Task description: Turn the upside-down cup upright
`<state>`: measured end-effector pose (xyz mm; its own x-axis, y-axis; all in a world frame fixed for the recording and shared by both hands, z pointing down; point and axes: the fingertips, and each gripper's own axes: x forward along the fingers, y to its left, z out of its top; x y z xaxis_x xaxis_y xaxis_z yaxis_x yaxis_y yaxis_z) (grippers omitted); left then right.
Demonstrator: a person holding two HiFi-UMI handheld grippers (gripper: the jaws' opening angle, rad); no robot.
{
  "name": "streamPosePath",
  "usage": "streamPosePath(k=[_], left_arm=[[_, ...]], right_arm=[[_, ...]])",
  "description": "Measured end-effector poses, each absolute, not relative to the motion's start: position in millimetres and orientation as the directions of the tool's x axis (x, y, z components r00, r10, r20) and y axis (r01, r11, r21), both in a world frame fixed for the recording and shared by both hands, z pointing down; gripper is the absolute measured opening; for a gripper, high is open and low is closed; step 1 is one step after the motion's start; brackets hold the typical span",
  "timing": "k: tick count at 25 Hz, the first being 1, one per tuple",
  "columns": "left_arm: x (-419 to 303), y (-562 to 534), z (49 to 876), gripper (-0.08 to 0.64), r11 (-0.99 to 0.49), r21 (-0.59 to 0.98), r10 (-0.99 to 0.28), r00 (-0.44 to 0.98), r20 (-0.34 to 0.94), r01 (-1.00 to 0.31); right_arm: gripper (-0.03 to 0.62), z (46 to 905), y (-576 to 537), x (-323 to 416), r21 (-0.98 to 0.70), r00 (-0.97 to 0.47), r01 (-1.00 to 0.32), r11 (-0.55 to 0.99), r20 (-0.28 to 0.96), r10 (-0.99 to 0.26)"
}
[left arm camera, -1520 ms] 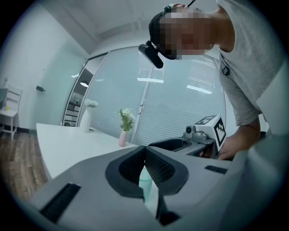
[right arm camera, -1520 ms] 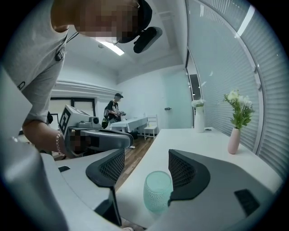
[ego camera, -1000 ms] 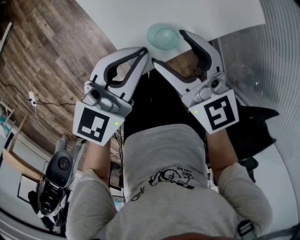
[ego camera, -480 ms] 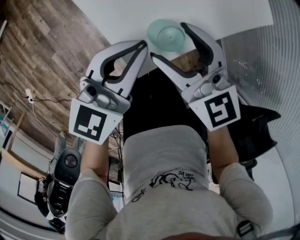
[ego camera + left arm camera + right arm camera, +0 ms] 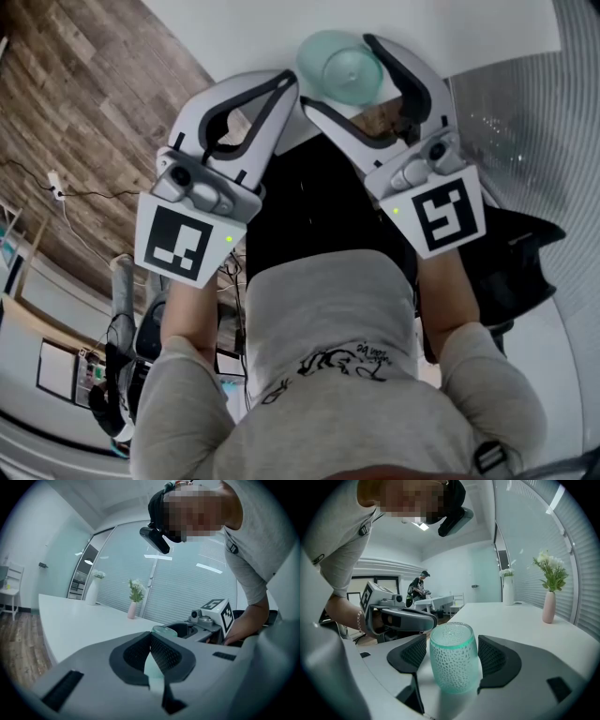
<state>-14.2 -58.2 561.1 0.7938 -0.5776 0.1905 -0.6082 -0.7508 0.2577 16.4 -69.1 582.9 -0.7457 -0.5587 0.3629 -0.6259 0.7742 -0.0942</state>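
White table (image 5: 281,28) runs out ahead of both jaw pairs, with a slatted glass wall (image 5: 567,531) beyond it. My right gripper (image 5: 335,70) has its jaws apart, one pad either side of the teal dimpled cup (image 5: 453,663). I see a small gap on each side and no pad touching. The cup stands on the table between those jaws and looks mouth-down. My left gripper (image 5: 289,82) has its jaws together with nothing between them, tips just beside the right gripper's inner jaw. A pink vase (image 5: 549,607) stands well beyond the right jaws, off to their right.

Cup (image 5: 166,631) mostly hidden behind left claw (image 5: 151,641), table (image 5: 281,28) cut off at top
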Motion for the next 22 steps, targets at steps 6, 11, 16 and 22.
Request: streamPosePath(k=[6, 11, 16, 22], left_arm=[[-16.7, -56.6, 561.7, 0.005, -0.753, 0.256, -0.573, 0.795, 0.2, -0.606], [-17.0, -57.2, 561.2, 0.005, -0.753, 0.262, -0.569, 0.797, 0.201, -0.603], [-16.2, -54.4, 567.6, 0.005, -0.754, 0.262, -0.567, 0.799, 0.202, -0.602], [-16.7, -55.9, 565.2, 0.005, -0.753, 0.269, -0.566, 0.8, 0.201, -0.601]], right_arm=[[0.341, 582.7, -70.7, 15.2, -0.095, -0.744, -0.631, 0.77, 0.355, -0.565], [0.341, 582.8, -72.1, 15.5, -0.101, -0.745, -0.635, 0.766, 0.342, -0.573], [0.339, 589.5, -71.3, 16.4, -0.1, -0.748, -0.64, 0.762, 0.307, -0.588], [0.339, 584.2, -73.9, 16.9, -0.104, -0.745, -0.648, 0.754, 0.289, -0.601]])
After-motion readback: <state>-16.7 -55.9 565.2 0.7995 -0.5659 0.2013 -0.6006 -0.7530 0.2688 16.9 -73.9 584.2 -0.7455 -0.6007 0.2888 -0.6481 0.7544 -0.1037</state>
